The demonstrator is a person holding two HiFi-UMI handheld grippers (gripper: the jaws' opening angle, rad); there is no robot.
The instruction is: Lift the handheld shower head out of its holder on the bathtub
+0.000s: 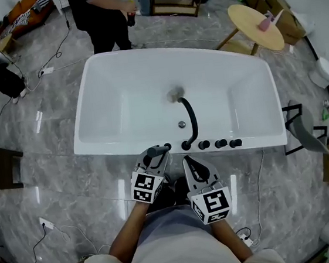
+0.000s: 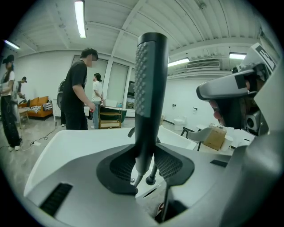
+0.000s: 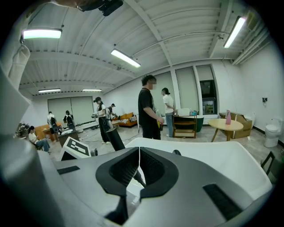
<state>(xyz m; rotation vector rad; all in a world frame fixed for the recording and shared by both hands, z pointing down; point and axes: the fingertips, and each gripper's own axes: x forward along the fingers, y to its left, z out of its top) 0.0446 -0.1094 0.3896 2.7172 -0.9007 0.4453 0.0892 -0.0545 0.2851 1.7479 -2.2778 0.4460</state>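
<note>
The dark grey shower head (image 2: 151,88) stands upright between the pads of my left gripper (image 2: 144,165), which is shut on its handle. Its hose end hangs below the jaws, above the white bathtub (image 2: 75,142). In the head view the left gripper (image 1: 158,156) holds the shower head (image 1: 155,152) just over the tub's near rim (image 1: 260,140), beside a small black fitting (image 1: 167,146). My right gripper (image 1: 189,161) hovers next to it on the right. In its own view the right gripper (image 3: 139,156) is shut with nothing in it, and the shower head (image 3: 116,139) shows to its left.
A black curved faucet (image 1: 190,116) and a row of black knobs (image 1: 220,143) sit on the near rim. A person (image 1: 101,17) stands beyond the tub. A round wooden table (image 1: 255,26) is at the far right, with a grey chair (image 1: 306,129) beside the tub.
</note>
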